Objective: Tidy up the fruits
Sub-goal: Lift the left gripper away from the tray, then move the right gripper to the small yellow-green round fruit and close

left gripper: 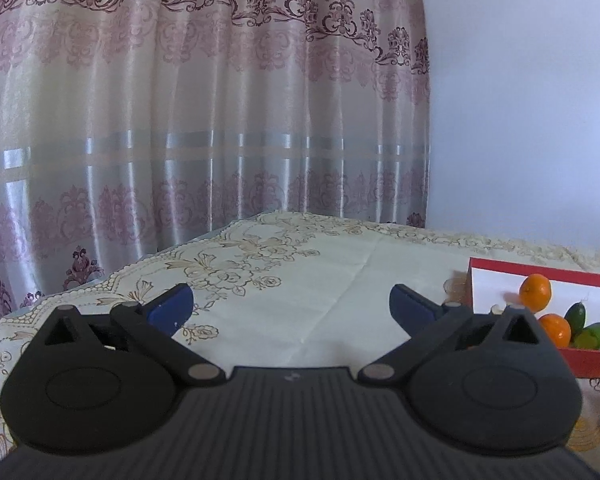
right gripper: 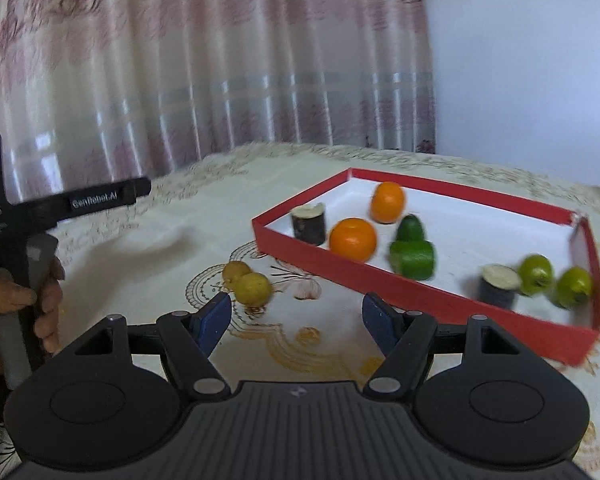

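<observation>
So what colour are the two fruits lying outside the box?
Yellow fruits, on the tablecloth beside the red box; right wrist view shows them best.

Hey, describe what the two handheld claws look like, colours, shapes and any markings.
Both are matte black plastic. Each has a ribbed central body, two round disc housings and angled link arms with silver pivot pins, ending in blue pads. This goes for the left claw and the right claw alike. The right view also shows the left one's black bar with a white GenRobot.AI label and a grey handle.
</observation>
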`<state>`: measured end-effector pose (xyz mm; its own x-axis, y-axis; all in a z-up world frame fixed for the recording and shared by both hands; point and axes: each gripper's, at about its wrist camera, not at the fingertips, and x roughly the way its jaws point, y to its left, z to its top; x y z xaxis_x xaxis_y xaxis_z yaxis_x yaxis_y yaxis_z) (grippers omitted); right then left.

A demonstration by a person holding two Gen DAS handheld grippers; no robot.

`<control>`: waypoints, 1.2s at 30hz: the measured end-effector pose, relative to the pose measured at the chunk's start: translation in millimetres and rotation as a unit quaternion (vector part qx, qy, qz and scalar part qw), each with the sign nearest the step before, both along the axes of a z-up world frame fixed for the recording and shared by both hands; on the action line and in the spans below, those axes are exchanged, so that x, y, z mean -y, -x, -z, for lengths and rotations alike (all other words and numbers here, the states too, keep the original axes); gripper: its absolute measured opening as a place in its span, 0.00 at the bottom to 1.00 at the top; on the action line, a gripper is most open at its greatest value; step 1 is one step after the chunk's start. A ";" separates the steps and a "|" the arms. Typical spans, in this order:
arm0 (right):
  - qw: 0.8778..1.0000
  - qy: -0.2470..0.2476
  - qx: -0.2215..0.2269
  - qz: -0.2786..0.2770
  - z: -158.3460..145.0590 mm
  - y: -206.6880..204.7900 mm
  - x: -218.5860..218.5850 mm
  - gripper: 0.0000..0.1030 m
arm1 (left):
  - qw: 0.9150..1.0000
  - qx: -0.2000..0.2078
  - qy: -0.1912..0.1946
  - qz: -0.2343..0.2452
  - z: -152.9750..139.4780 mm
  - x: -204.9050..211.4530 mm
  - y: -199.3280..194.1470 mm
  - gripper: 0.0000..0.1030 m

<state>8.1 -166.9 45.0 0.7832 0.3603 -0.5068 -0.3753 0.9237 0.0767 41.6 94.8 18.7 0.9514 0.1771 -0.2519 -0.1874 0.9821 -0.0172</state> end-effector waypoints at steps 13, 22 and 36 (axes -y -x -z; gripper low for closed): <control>0.997 0.061 -0.019 -0.053 15.1 -33.6 -50.7 0.70 | 0.999 -0.020 0.038 -0.006 0.5 -13.7 -4.7 1.00; 0.995 0.077 -0.030 -0.063 20.2 -44.8 -61.7 0.50 | 0.999 -0.022 0.041 -0.006 1.2 -14.6 -4.8 1.00; 0.995 0.079 -0.038 -0.049 23.3 -50.0 -61.7 0.26 | 0.999 -0.027 0.038 -0.003 3.0 -13.6 -5.5 1.00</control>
